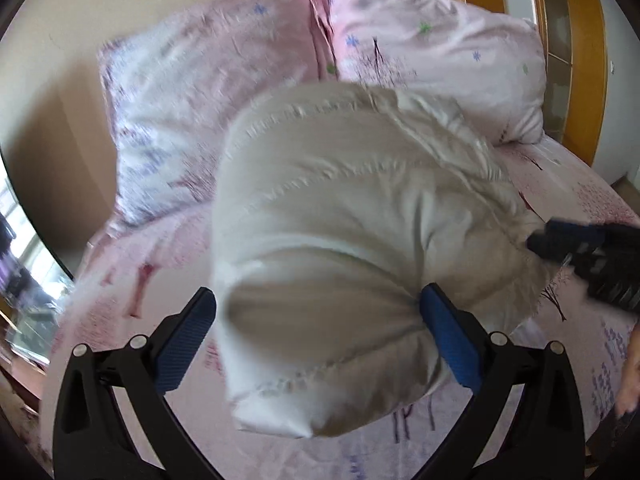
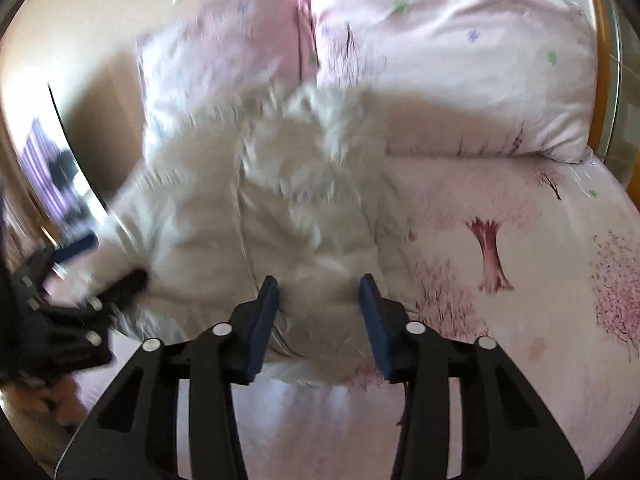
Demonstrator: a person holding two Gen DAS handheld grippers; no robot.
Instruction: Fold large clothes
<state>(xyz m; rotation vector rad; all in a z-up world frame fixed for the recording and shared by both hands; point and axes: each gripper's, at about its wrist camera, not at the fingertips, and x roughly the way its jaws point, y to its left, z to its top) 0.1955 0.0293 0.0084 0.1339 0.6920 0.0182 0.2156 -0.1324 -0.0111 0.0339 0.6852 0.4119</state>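
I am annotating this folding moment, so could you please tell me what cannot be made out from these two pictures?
- Right wrist view: motion blur smears the white garment; whether the right gripper pinches it is unclear.
- Left wrist view: the garment bulges between the left gripper pads, hiding any contact.
- Both views: the garment's type is unreadable while bunched.
- Left wrist view: a hand is cut by the right edge.

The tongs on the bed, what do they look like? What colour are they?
Both pairs look alike. The left tongs and the right tongs have black plastic arms with long cut-out slots and round silver pins at the joints. Each finger ends in a flat blue pad with a fine ribbed surface. No cables or sleeves show.
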